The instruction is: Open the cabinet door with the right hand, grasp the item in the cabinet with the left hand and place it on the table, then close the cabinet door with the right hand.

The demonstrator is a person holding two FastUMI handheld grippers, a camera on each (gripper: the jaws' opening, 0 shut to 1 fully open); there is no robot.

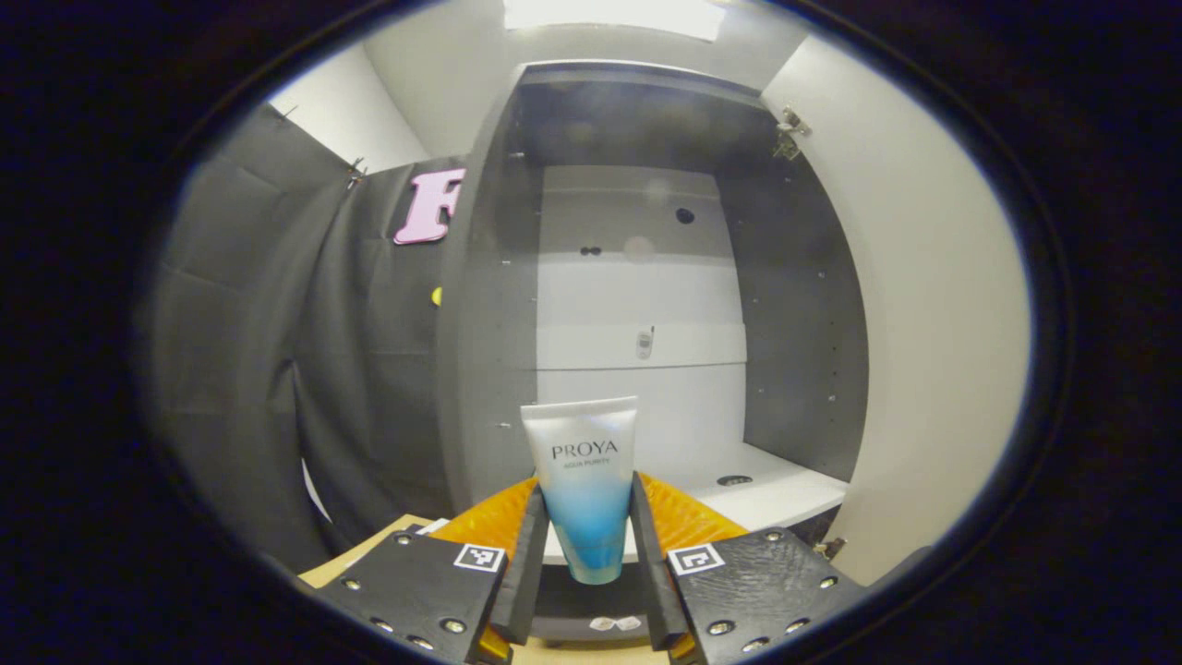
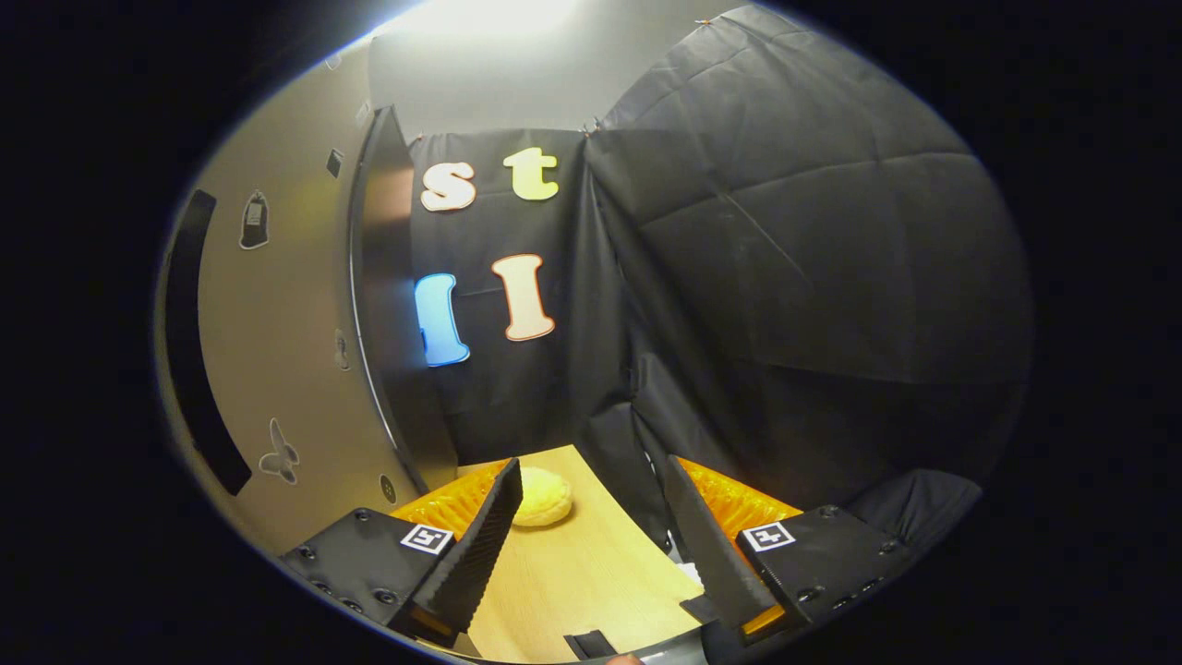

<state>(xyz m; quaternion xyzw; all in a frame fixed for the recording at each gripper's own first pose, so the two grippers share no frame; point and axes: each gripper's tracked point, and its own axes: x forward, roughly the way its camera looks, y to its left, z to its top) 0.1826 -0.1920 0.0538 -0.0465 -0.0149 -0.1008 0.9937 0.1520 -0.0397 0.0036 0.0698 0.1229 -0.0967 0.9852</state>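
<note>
**Tube gripped in front of the open cabinet**

In my left gripper view, the left gripper [image 1: 586, 554] is clamped on the tube [image 1: 584, 480]: both fingers press its lower sides, and it stands upright with its cap end down, held in the air at 6 o'clock. Behind it, from 12 o'clock to the centre, the cabinet [image 1: 637, 277] stands open, its white shelf [image 1: 776, 494] bare at about 4 o'clock of the tube. The cabinet door [image 1: 923, 305] is swung out at 3 o'clock, with a hinge [image 1: 790, 129] showing at its upper edge. A sliver of the wooden table [image 1: 365, 554] shows at 7 o'clock.

In my right gripper view, the right gripper [image 2: 591, 545] is released, fingers spread wide with nothing between them, above the table [image 2: 572, 573]. A pale round bun-like item [image 2: 543, 496] lies on the table just past the left finger, at 6 o'clock. The door's outer face [image 2: 277, 351], with its long dark handle [image 2: 199, 351], fills 9 o'clock.
</note>
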